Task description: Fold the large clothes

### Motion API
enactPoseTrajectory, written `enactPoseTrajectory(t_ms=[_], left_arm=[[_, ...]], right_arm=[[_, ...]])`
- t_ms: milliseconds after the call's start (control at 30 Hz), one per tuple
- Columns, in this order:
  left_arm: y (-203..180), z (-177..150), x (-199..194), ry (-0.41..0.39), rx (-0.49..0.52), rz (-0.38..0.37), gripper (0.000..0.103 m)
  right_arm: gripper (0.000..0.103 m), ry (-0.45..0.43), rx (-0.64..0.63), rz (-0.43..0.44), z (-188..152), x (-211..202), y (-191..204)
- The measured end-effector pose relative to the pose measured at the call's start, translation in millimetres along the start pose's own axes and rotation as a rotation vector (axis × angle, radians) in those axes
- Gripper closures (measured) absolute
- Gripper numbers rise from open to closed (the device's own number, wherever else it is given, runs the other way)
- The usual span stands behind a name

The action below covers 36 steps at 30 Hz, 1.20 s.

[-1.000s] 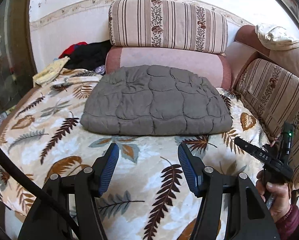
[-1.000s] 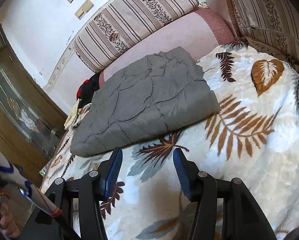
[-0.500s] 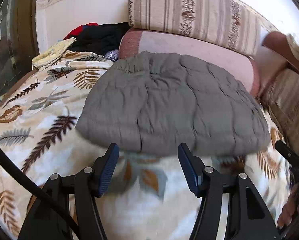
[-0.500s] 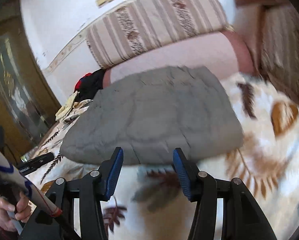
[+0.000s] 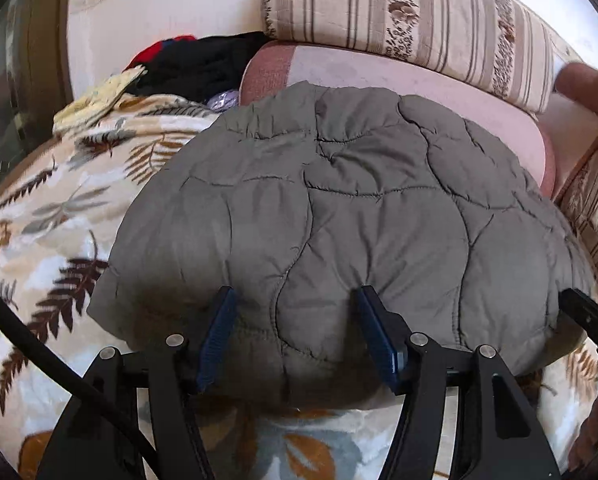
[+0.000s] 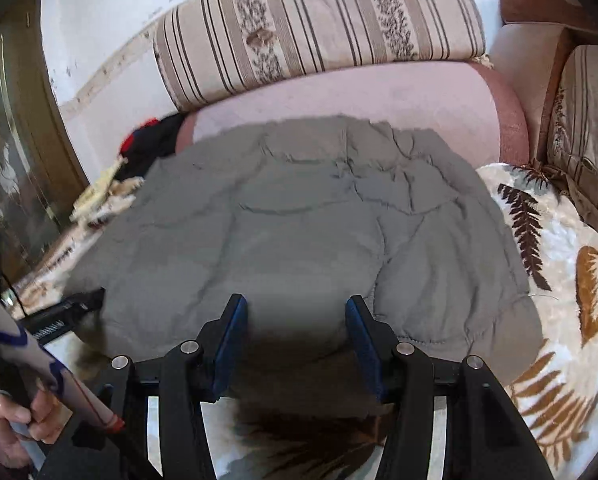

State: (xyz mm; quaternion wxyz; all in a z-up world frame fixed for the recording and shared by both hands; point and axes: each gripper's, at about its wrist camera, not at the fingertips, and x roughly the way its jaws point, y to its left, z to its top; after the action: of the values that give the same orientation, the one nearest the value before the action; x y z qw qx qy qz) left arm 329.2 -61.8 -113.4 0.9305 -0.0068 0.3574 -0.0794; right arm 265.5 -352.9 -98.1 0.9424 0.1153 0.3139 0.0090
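Note:
A grey quilted garment [image 5: 339, 216], folded into a thick pad, lies on a leaf-patterned blanket [image 5: 51, 248] over a sofa seat. My left gripper [image 5: 297, 320] is open at the left part of its near edge, and the padded hem bulges between the blue pads without being pinched. My right gripper [image 6: 297, 332] is open in the same way at the garment [image 6: 299, 220], further right along that edge. The right gripper's black finger shows at the left wrist view's right edge [image 5: 587, 312]. The left gripper's finger [image 6: 71, 312] and a hand [image 6: 7, 420] show at the right wrist view's left.
A pink bolster [image 5: 419, 76] and a striped cushion [image 5: 399, 12] stand right behind the garment. A heap of black and red clothes [image 5: 195, 64] and a yellow cloth [image 5: 99, 100] lie at the back left. Striped side cushions [image 6: 587, 128] close the right. A glazed door [image 6: 7, 152] is on the left.
Both grippers have come forward and down to the garment's near edge, which now lies between each pair of fingers. The right wrist view has rolled level. Neither pair of jaws has visibly changed width.

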Motion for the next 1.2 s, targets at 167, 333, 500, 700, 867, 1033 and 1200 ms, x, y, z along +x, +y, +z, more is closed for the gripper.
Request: enactPoseTrajectory(t_ms=[167,333,500,700,867,1033,1200], left_arm=[[-4,-5,17,0.029,0.041,0.017,0.038],[-9,-9,21,0.036,0.073,0.049,0.038],[-1,-9,15,0.015,0.047,0.018,0.038],[15,10,-19,-0.127,0.013,0.024,0.041],[58,15,-1,-0.061,-0.132,0.072,0.041],[49,11,16,-0.019,-0.057,0.129,0.042],[57,9,23,0.016,-0.098,0.097,0.041]], right_arm=[[0.046,0.063,0.002,-0.014,-9,25,-7],[0.046,0.083,-0.024,-0.038,-17,37,-5],[0.046,0.075,-0.005,-0.023,-18,33,-7],[0.046,-0.050,0.070,0.047,5,-9,-18],[0.059,-0.062,0.145,-0.073,14,-14,-57],[0.066,0.038,0.252,-0.076,5,9,-87],[0.066,0.061,0.269,-0.067,1,16,-91]])
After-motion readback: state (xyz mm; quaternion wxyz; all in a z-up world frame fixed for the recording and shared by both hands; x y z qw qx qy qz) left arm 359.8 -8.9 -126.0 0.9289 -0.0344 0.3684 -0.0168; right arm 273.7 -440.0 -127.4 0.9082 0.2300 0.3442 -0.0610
